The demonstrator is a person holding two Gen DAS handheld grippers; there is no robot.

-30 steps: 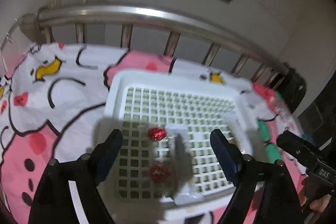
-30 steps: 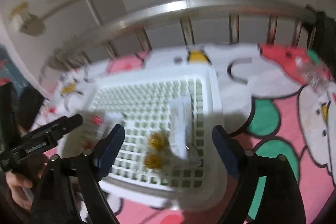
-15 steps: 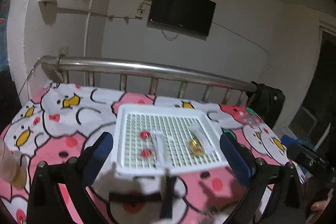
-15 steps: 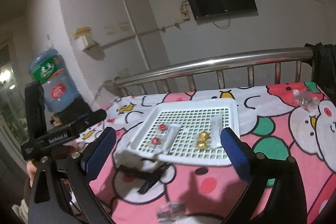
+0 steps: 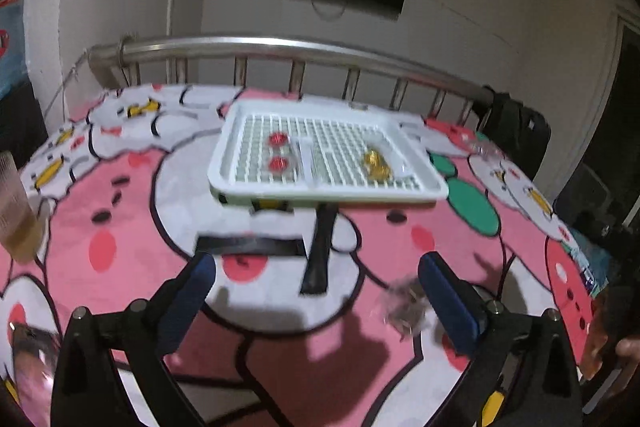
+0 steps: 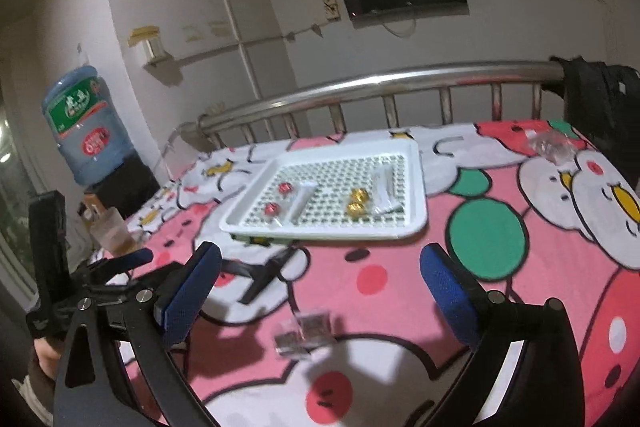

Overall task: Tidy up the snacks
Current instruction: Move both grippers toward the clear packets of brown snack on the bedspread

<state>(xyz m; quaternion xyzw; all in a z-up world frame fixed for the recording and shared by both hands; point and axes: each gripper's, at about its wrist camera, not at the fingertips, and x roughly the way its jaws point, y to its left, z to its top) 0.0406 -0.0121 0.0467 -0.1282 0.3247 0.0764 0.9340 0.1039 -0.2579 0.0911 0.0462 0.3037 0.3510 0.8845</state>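
On the pink cartoon-print bedspread (image 6: 400, 291), the left gripper (image 5: 316, 279) hung released and empty; red-wrapped candies (image 6: 278, 199) and gold-wrapped candies (image 6: 357, 201) lay in the white plastic grid tray (image 6: 416, 223). The right gripper (image 6: 320, 275), likewise released, likely needed the small clear snack packet (image 6: 306, 333) next.

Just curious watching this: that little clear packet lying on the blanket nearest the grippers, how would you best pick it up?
Probably from above, pinching the clear packet across its narrower width. It lies flat on the soft blanket, so a sideways approach finds no edge.
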